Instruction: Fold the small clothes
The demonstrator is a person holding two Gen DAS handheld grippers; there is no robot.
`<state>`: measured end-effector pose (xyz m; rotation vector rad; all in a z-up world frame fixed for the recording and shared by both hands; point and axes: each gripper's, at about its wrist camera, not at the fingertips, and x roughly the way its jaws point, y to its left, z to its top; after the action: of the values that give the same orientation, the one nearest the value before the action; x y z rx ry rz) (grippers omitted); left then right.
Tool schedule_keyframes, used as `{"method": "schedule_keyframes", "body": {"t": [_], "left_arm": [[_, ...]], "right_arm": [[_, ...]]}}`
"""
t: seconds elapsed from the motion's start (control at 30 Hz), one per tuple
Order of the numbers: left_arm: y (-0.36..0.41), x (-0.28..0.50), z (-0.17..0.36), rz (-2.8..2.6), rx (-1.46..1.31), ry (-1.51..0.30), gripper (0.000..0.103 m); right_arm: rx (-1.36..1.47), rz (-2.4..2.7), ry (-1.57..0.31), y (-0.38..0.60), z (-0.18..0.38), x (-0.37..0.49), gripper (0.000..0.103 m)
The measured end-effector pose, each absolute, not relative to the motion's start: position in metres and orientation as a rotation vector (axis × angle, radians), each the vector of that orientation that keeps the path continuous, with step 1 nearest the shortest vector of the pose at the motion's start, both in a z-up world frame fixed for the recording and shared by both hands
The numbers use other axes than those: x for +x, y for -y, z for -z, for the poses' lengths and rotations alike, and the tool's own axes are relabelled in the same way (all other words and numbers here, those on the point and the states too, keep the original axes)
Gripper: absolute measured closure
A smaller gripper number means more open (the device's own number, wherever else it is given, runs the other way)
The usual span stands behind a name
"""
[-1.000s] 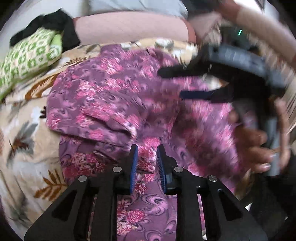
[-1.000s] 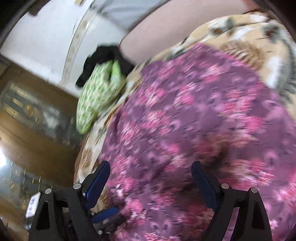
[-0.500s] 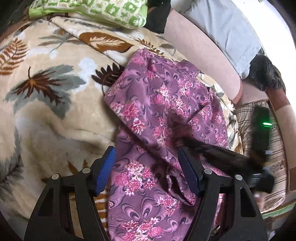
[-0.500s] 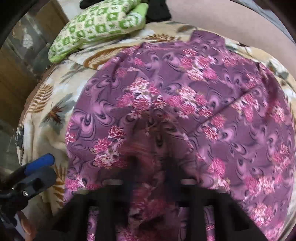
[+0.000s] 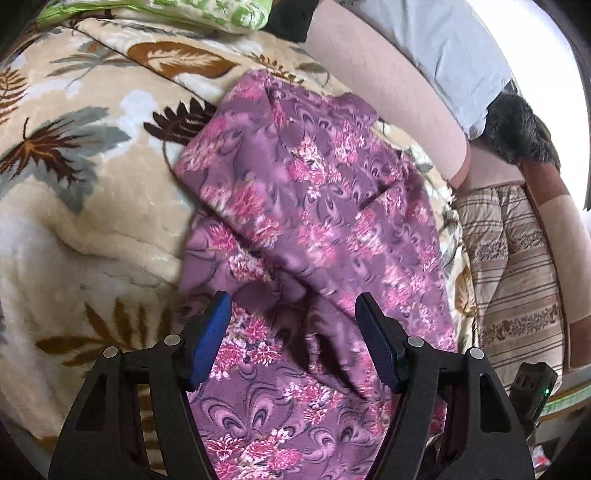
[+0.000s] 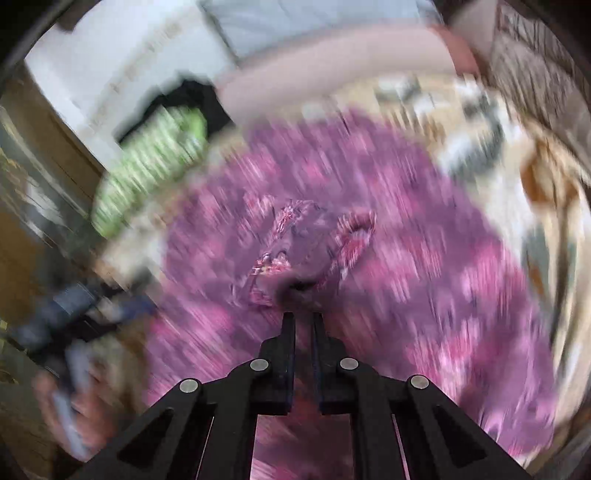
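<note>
A purple garment with pink flowers (image 5: 314,192) lies crumpled on a beige leaf-print blanket (image 5: 74,206). My left gripper (image 5: 293,332) hovers open over its near part, blue pads (image 5: 208,339) wide apart, fabric below them but not pinched. In the blurred right wrist view my right gripper (image 6: 303,319) is shut on a bunched fold of the same garment (image 6: 306,251), which stays sharp in front of the fingertips while everything else streaks. The left gripper (image 6: 74,306) and a hand show as a blur at the left edge there.
A green patterned pillow (image 5: 207,11) and a black cloth lie at the blanket's far end. A pink bolster (image 5: 388,81) and a pale grey cushion (image 5: 443,48) run along the back. A striped cloth (image 5: 517,277) covers the right side. A black device with a green light (image 5: 535,384) sits low right.
My left gripper opened, let go of the fabric and rolled. My right gripper went from wide open to shut on a fold and is swinging fast, gone from the middle of the left view.
</note>
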<state>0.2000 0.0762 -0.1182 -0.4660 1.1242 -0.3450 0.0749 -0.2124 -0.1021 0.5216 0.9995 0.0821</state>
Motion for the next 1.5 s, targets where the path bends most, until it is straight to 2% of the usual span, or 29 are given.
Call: {"method": "schedule_keyframes", "body": {"t": [0.07, 0.13, 0.17, 0.2, 0.23, 0.27, 0.3, 0.33, 0.4, 0.53, 0.6, 0.7, 0.73, 0.77, 0.8, 0.83, 0.97, 1.03, 1.13, 1.23, 1.3, 1.33, 1.37, 1.4, 1.43, 1.47, 1.5], "left_arm": [[-0.075, 0.2, 0.121, 0.342, -0.465, -1.135, 0.033], [-0.075, 0.203, 0.122, 0.339, -0.468, -1.137, 0.033], [-0.074, 0.207, 0.12, 0.334, -0.469, -1.142, 0.033], [-0.075, 0.21, 0.119, 0.335, -0.475, -1.138, 0.033], [-0.076, 0.215, 0.116, 0.326, -0.487, -1.132, 0.033], [-0.075, 0.222, 0.114, 0.306, -0.496, -1.132, 0.033], [-0.073, 0.231, 0.11, 0.298, -0.501, -1.132, 0.033], [-0.07, 0.24, 0.107, 0.305, -0.501, -1.126, 0.033], [-0.066, 0.25, 0.106, 0.294, -0.471, -1.131, 0.033], [-0.074, 0.254, 0.127, 0.286, -0.528, -1.15, 0.035], [-0.079, 0.254, 0.132, 0.293, -0.562, -1.15, 0.046], [-0.08, 0.255, 0.132, 0.299, -0.56, -1.14, 0.05], [-0.08, 0.256, 0.134, 0.297, -0.555, -1.145, 0.053], [-0.079, 0.257, 0.136, 0.292, -0.545, -1.157, 0.069], [-0.077, 0.258, 0.139, 0.277, -0.52, -1.175, 0.091], [-0.076, 0.258, 0.139, 0.269, -0.501, -1.183, 0.095], [-0.071, 0.249, 0.125, 0.283, -0.463, -1.132, 0.095], [-0.065, 0.249, 0.123, 0.294, -0.442, -1.125, 0.095], [-0.055, 0.253, 0.136, 0.307, -0.433, -1.184, 0.095], [-0.055, 0.253, 0.144, 0.317, -0.451, -1.223, 0.095], [-0.059, 0.249, 0.139, 0.353, -0.483, -1.217, 0.093], [-0.061, 0.248, 0.136, 0.365, -0.498, -1.209, 0.089], [-0.062, 0.246, 0.132, 0.379, -0.513, -1.198, 0.075], [-0.063, 0.244, 0.127, 0.398, -0.528, -1.181, 0.056], [-0.063, 0.241, 0.122, 0.415, -0.536, -1.156, 0.047], [-0.061, 0.238, 0.117, 0.424, -0.534, -1.131, 0.039], [-0.059, 0.237, 0.113, 0.424, -0.514, -1.109, 0.039]], "right_arm": [[0.604, -0.114, -0.928, 0.23, 0.089, 0.068, 0.096], [0.556, -0.113, -0.847, 0.237, 0.068, 0.065, 0.094], [0.538, -0.126, -0.843, 0.24, 0.062, 0.07, 0.087], [0.543, -0.155, -0.854, 0.241, 0.057, 0.078, 0.078], [0.559, -0.212, -0.865, 0.242, 0.053, 0.091, 0.05], [0.554, -0.269, -0.874, 0.24, 0.05, 0.105, 0.017], [0.538, -0.307, -0.88, 0.236, 0.048, 0.117, 0.01], [0.51, -0.333, -0.9, 0.232, 0.047, 0.135, 0.01], [0.449, -0.368, -0.942, 0.214, 0.047, 0.169, 0.014], [0.412, -0.475, -1.003, 0.191, 0.058, 0.249, 0.032], [0.392, -0.522, -1.055, 0.172, 0.07, 0.294, 0.035], [0.253, -0.518, -1.142, 0.138, 0.103, 0.336, 0.041], [0.216, -0.515, -1.181, 0.128, 0.114, 0.343, 0.051], [0.18, -0.514, -1.233, 0.118, 0.127, 0.347, 0.085], [0.168, -0.508, -1.248, 0.114, 0.129, 0.347, 0.101], [0.154, -0.498, -1.225, 0.113, 0.121, 0.341, 0.1], [0.223, -0.476, -1.049, 0.139, 0.055, 0.29, 0.1], [0.269, -0.441, -1.012, 0.156, 0.04, 0.27, 0.1], [0.292, -0.351, -1.017, 0.165, 0.055, 0.27, 0.1], [0.255, -0.329, -1.176, 0.168, 0.109, 0.296, 0.099], [0.334, -0.353, -1.153, 0.186, 0.109, 0.289, 0.099], [0.357, -0.364, -1.098, 0.199, 0.095, 0.275, 0.099], [0.358, -0.351, -1.07, 0.208, 0.086, 0.265, 0.093], [0.364, -0.322, -1.042, 0.222, 0.075, 0.249, 0.082], [0.4, -0.308, -1.017, 0.238, 0.068, 0.231, 0.043], [0.445, -0.299, -0.988, 0.251, 0.066, 0.215, 0.011], [0.486, -0.287, -0.978, 0.262, 0.067, 0.199, 0.007]]}}
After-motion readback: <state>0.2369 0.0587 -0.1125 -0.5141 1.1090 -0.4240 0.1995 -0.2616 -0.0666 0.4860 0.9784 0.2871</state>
